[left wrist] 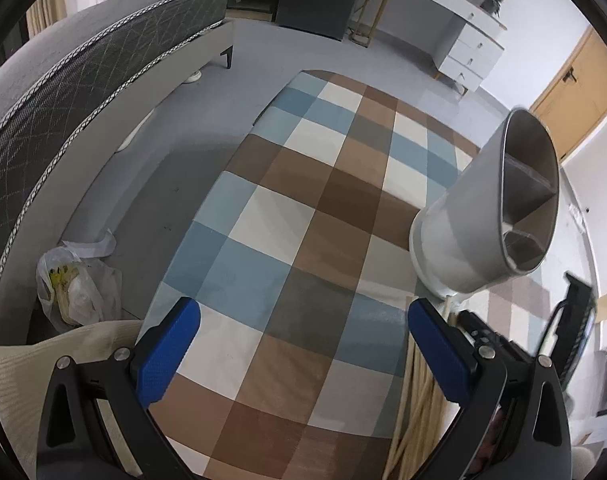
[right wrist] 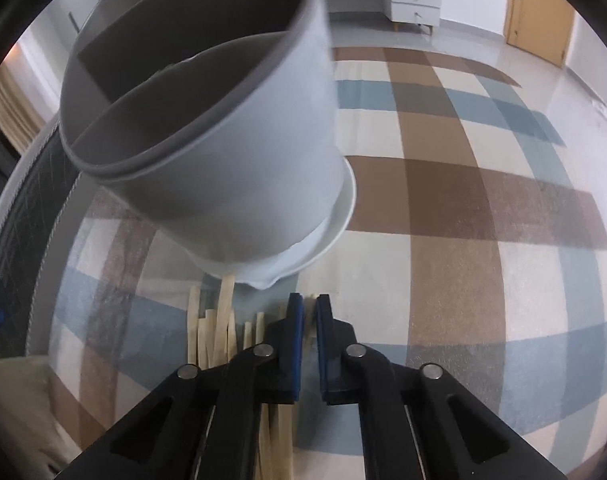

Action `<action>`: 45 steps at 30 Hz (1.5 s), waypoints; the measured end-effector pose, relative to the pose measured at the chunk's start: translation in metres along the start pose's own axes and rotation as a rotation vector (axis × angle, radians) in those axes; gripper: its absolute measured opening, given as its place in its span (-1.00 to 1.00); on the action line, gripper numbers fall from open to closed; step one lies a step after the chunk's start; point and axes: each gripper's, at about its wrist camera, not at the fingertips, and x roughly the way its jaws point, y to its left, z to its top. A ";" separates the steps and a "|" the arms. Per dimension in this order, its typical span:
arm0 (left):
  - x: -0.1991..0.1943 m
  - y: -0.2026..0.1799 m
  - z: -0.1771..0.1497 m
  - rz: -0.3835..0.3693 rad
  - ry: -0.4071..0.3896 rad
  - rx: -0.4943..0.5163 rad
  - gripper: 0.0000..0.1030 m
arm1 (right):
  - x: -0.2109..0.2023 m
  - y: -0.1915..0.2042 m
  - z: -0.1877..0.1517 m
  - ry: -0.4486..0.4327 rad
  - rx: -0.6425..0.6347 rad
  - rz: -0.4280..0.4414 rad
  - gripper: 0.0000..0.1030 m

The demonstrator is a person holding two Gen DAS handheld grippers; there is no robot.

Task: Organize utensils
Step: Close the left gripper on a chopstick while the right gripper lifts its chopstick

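Observation:
A grey round utensil holder with inner dividers stands on a white saucer base on the checked tablecloth; it also shows in the left wrist view at the right. Several pale wooden chopsticks lie on the cloth just in front of the holder, and show in the left wrist view by the right finger. My right gripper hovers over the chopsticks with its blue pads nearly together; one pale stick seems to sit in the narrow gap. My left gripper is open and empty above the cloth, left of the chopsticks.
The checked blue, brown and white tablecloth covers the table. A grey bed lies to the left, with a plastic bag on the floor. A white dresser and a wooden door stand at the back.

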 end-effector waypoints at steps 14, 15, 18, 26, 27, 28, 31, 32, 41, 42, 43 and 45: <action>0.038 -0.044 -0.022 -0.089 0.134 0.165 0.96 | -0.054 -0.051 0.011 -0.143 0.230 0.182 -0.92; 0.037 -0.049 -0.021 -0.092 0.123 0.171 0.96 | -0.057 -0.057 0.011 -0.149 0.262 0.199 -0.92; 0.039 -0.062 -0.018 -0.069 0.103 0.197 0.95 | -0.056 -0.073 0.017 -0.160 0.318 0.226 -0.92; 0.060 -0.074 -0.023 0.011 0.137 0.197 0.64 | -0.069 -0.089 0.017 -0.204 0.373 0.264 -0.92; 0.062 -0.076 -0.025 0.021 0.137 0.204 0.58 | -0.069 -0.090 0.017 -0.205 0.377 0.266 -0.92; 0.063 -0.078 -0.025 0.025 0.140 0.208 0.55 | -0.069 -0.092 0.017 -0.205 0.381 0.268 -0.92; 0.067 -0.082 -0.027 0.026 0.153 0.216 0.38 | -0.069 -0.095 0.016 -0.203 0.400 0.281 -0.92; 0.069 -0.083 -0.028 0.032 0.157 0.220 0.36 | -0.069 -0.095 0.016 -0.204 0.402 0.284 -0.92; 0.060 -0.094 -0.036 0.071 0.111 0.256 -0.65 | -0.069 -0.094 0.016 -0.207 0.402 0.278 -0.92; 0.060 -0.096 -0.036 0.072 0.111 0.259 -0.79 | -0.069 -0.094 0.016 -0.208 0.401 0.278 -0.92; 0.063 -0.098 -0.034 0.071 0.111 0.260 -0.92 | -0.070 -0.093 0.016 -0.209 0.399 0.278 -0.92; 0.062 -0.098 -0.036 0.059 0.114 0.256 -0.95 | -0.072 -0.092 0.016 -0.215 0.390 0.279 -0.92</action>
